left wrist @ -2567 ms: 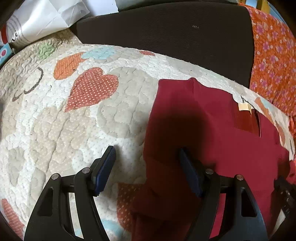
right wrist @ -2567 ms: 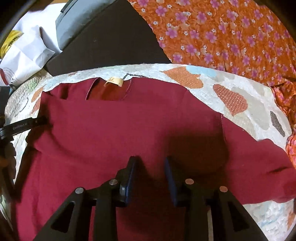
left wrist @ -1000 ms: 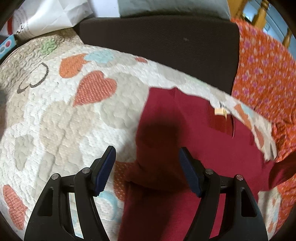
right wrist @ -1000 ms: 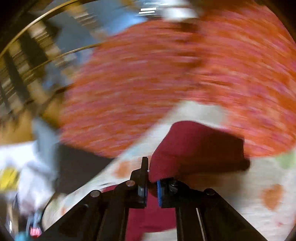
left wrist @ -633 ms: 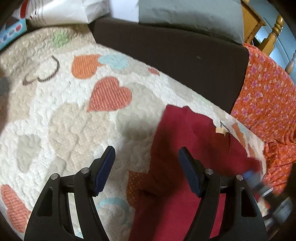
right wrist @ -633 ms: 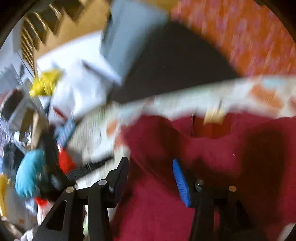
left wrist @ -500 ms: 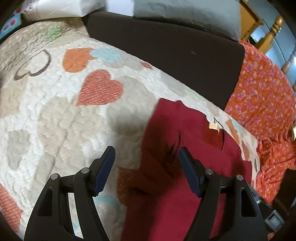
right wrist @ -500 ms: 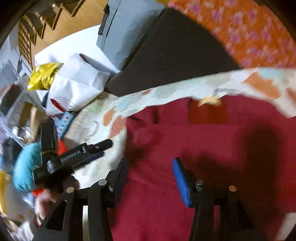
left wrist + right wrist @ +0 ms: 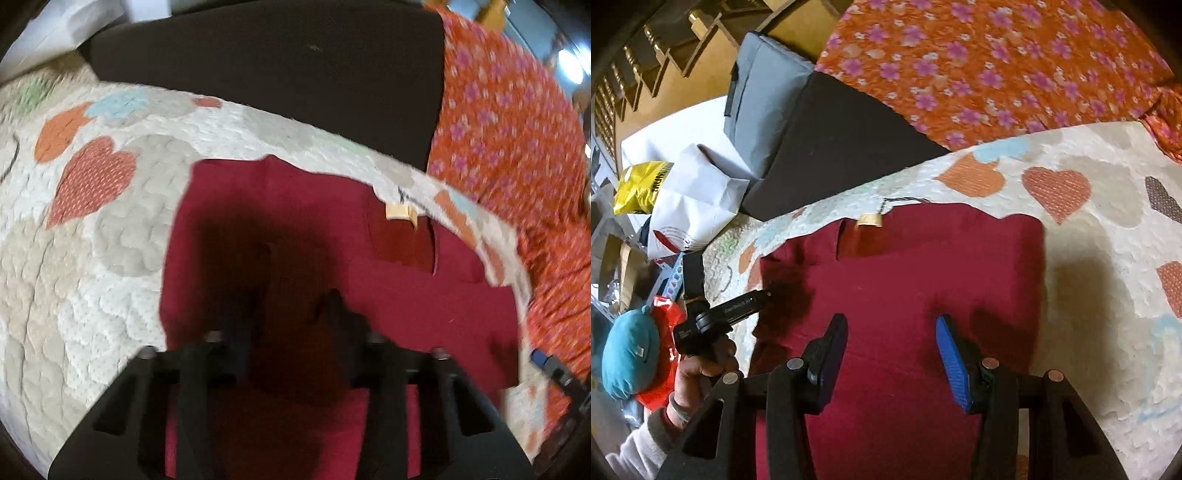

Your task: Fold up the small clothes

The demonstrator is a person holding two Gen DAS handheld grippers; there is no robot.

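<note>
- While the dark red garment (image 9: 905, 280) lay flat on the heart-print quilt (image 9: 1100, 236), it filled the centre and lower middle of the right wrist view, its neckline and tan label (image 9: 868, 220) toward the upper middle.
- From the left wrist view the same garment (image 9: 369, 288) spread across the centre and right of the frame, with the label (image 9: 397, 211) up and to the right.
- Right gripper (image 9: 892, 350) hung over the cloth with its jaws wide apart and nothing between them; the blue pad showed clearly on one side.
- Left gripper (image 9: 291, 321) sat low over the garment, dark and blurred; its jaws stood apart with a visible gap, and I could not tell whether any cloth was caught.
- Judging by the way it lay, the fabric looked soft, light and limp, likely to sag and slide on itself rather than hold a crease.
- Sensible holds would be the outer edges: the straight right side edge (image 9: 1039, 280) or the left shoulder corner (image 9: 768, 262), pinched through a single layer so the fold carries over evenly.
- Grabbing mid-panel would probably bunch the cloth.
</note>
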